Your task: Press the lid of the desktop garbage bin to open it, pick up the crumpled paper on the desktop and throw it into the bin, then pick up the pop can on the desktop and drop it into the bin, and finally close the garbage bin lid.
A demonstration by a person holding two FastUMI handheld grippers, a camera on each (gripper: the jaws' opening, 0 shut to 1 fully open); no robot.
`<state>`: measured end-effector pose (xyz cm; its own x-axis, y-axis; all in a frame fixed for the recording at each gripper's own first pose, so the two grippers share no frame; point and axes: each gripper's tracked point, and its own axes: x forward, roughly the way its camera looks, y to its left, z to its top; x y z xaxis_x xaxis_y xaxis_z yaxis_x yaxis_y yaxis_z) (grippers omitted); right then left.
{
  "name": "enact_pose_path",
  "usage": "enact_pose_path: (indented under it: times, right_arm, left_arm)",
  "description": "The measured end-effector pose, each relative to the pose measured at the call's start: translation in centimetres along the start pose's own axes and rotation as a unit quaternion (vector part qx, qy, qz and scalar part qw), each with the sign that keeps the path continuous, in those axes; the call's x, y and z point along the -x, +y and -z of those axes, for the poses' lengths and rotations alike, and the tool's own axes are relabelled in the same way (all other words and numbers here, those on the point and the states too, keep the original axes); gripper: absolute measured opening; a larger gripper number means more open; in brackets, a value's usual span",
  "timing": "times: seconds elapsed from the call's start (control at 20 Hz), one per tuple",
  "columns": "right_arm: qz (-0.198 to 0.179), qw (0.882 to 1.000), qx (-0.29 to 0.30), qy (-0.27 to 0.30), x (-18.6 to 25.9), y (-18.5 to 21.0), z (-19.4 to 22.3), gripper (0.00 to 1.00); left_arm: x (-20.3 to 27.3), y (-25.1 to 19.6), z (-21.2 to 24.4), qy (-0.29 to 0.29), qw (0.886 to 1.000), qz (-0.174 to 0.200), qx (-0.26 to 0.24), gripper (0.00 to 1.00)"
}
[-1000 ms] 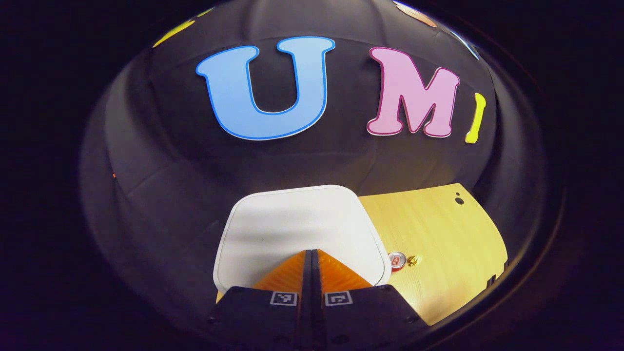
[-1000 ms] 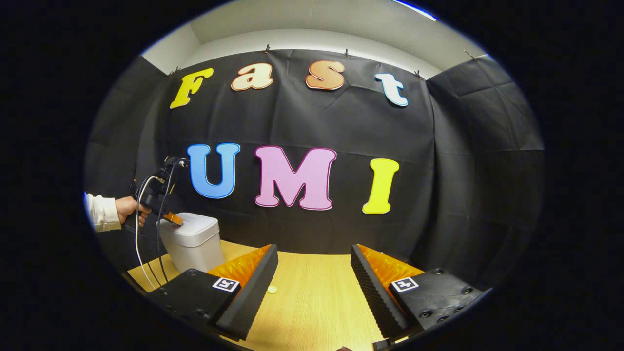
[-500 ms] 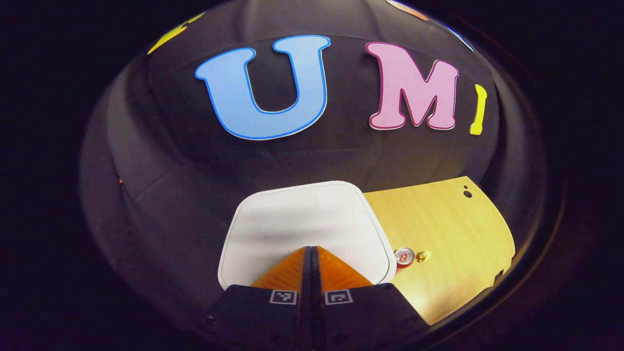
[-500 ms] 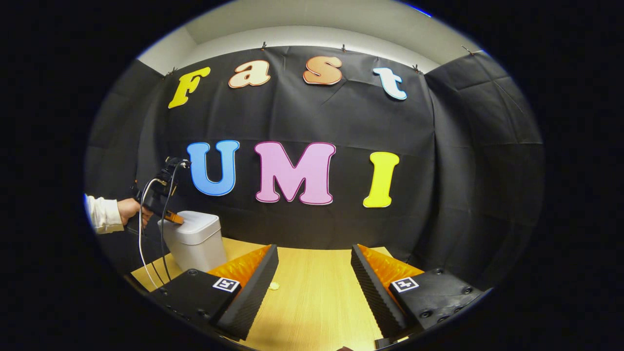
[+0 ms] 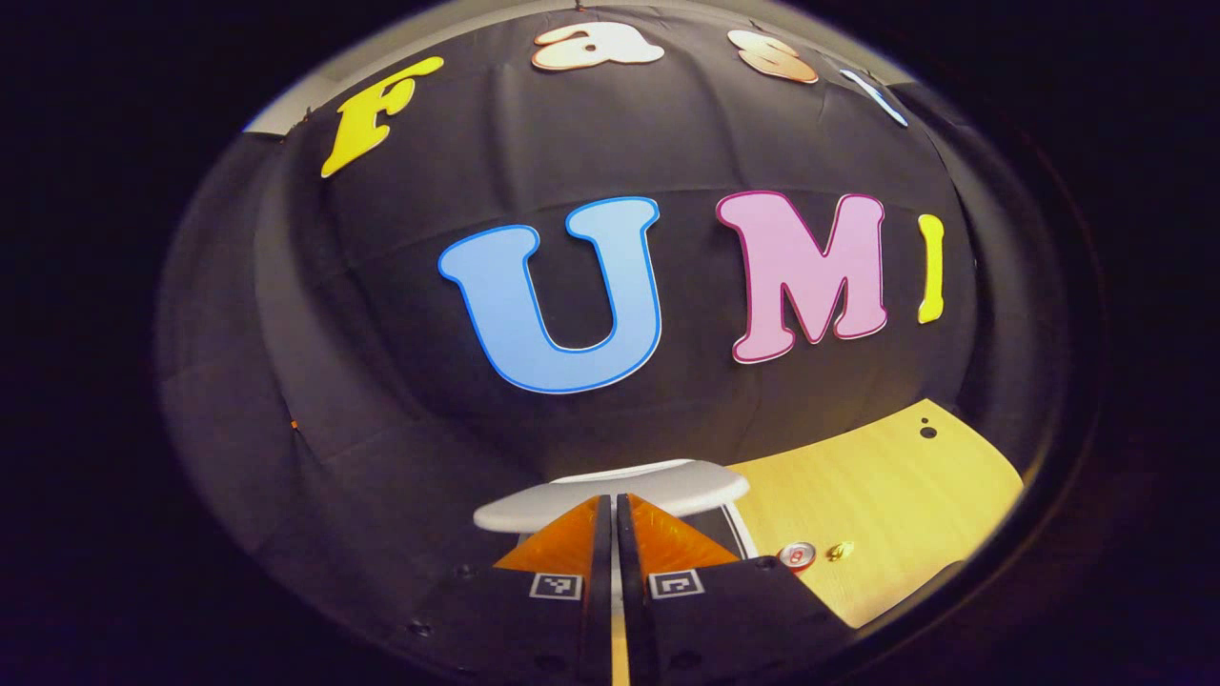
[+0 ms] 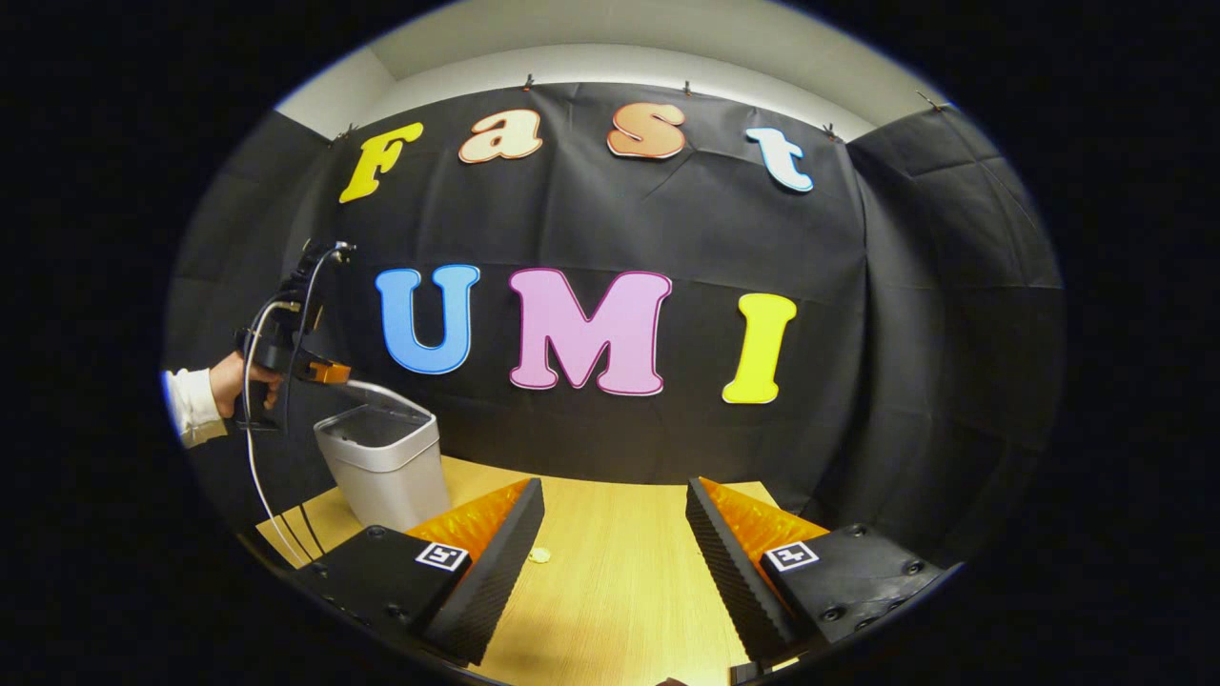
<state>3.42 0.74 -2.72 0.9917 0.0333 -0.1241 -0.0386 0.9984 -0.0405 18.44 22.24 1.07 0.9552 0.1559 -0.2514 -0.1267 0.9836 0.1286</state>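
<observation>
Bin at the far left end of the tabletop, seen in the right gripper view with lid raised and tilted up, dark interior exposed. Lid in the left gripper view edge-on, just beyond the fingertips, with the dark mouth of the bin below it. Opening step judged done.

Can upright on the tabletop just beside the bin, top face toward the camera; paper a small yellow wad just beside the can, apart from it. Paper also visible in the right gripper view, resting near the left finger of that view's own tongs. Neither thing yet lifted.

Left tongs closed, fingers meeting, nothing between them, level with the raised lid; contact with the lid not certain. Same tongs held by a hand above the bin's near rim in the right gripper view.

Right tongs spread wide, empty, low over the tabletop, well apart from the bin.

Remaining, by judgement: paper into bin, can into bin, lid shut.
</observation>
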Motion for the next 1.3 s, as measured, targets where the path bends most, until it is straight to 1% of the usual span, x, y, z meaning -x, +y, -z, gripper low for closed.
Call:
enact_pose_path:
  times: [0.05, 0.15, 0.2, 0.25, 0.3, 0.35, 0.45, 0.5, 0.6, 0.7, 0.8, 0.9, 0.95, 1.05, 1.1, 1.3]
  right_arm:
    - [-0.012, 1.000, 0.002, 0.005, -0.2, 0.5, 0.3, 0.96]
    - [-0.035, 0.999, 0.010, 0.012, -1.3, 1.2, 0.7, 0.97]
    - [-0.046, 0.999, 0.013, 0.014, -1.9, 1.5, 1.0, 0.96]
    - [-0.057, 0.998, 0.015, 0.019, -2.6, 1.8, 1.4, 0.96]
    - [-0.071, 0.997, 0.016, 0.025, -3.4, 2.3, 1.9, 0.96]
    - [-0.084, 0.996, 0.016, 0.037, -4.4, 2.7, 2.7, 0.96]
    - [-0.117, 0.991, 0.008, 0.057, -6.4, 3.8, 4.2, 0.97]
    - [-0.132, 0.989, 0.005, 0.068, -7.7, 4.4, 5.1, 0.97]
    - [-0.159, 0.983, 0.005, 0.094, -10.4, 5.4, 7.5, 0.97]
    - [-0.180, 0.976, 0.021, 0.123, -12.9, 6.0, 10.4, 0.97]
    - [-0.198, 0.969, 0.035, 0.142, -15.2, 6.6, 13.2, 0.97]
    - [-0.221, 0.960, 0.045, 0.165, -17.6, 7.5, 16.7, 0.97]
    - [-0.229, 0.955, 0.050, 0.182, -18.9, 7.9, 18.6, 0.97]
    - [-0.244, 0.944, 0.052, 0.215, -21.3, 8.9, 22.2, 0.97]
    - [-0.251, 0.938, 0.049, 0.233, -22.3, 9.5, 23.9, 0.97]
    - [-0.266, 0.920, 0.035, 0.286, -25.5, 11.8, 30.0, 0.97]
  left_arm:
    - [1.1, -0.1, 0.1, -0.003, 1.000, 0.003, 0.011, 0.17]
    - [2.9, -0.2, 0.2, -0.009, 1.000, 0.002, 0.026, 0.20]
    - [3.6, 0.0, 0.2, -0.012, 0.999, -0.004, 0.030, 0.24]
    - [4.5, 0.1, 0.0, -0.016, 0.999, -0.009, 0.034, 0.26]
    - [5.4, 0.1, -0.2, -0.022, 0.999, -0.013, 0.037, 0.34]
    - [6.1, 0.4, -0.3, -0.026, 0.999, -0.023, 0.040, 0.37]
    - [8.2, 0.6, -0.7, -0.037, 0.998, -0.039, 0.044, 0.60]
    - [9.3, 0.6, -0.9, -0.045, 0.997, -0.048, 0.047, 0.80]
    - [11.4, 0.6, -1.2, -0.058, 0.995, -0.064, 0.050, 0.87]
    - [13.5, -0.1, -1.4, -0.067, 0.993, -0.073, 0.058, 0.88]
    - [15.6, -1.6, -1.5, -0.079, 0.992, -0.071, 0.070, 0.89]
    - [17.2, -2.7, -1.4, -0.083, 0.991, -0.084, 0.067, 0.89]
    - [18.2, -3.0, -1.4, -0.081, 0.990, -0.098, 0.058, 0.89]
    - [19.2, -4.2, -1.2, -0.067, 0.990, -0.120, 0.042, 0.89]
    - [19.8, -4.8, -0.9, -0.058, 0.989, -0.127, 0.044, 0.89]
    - [22.1, -7.4, 0.3, -0.028, 0.985, -0.147, 0.084, 0.90]
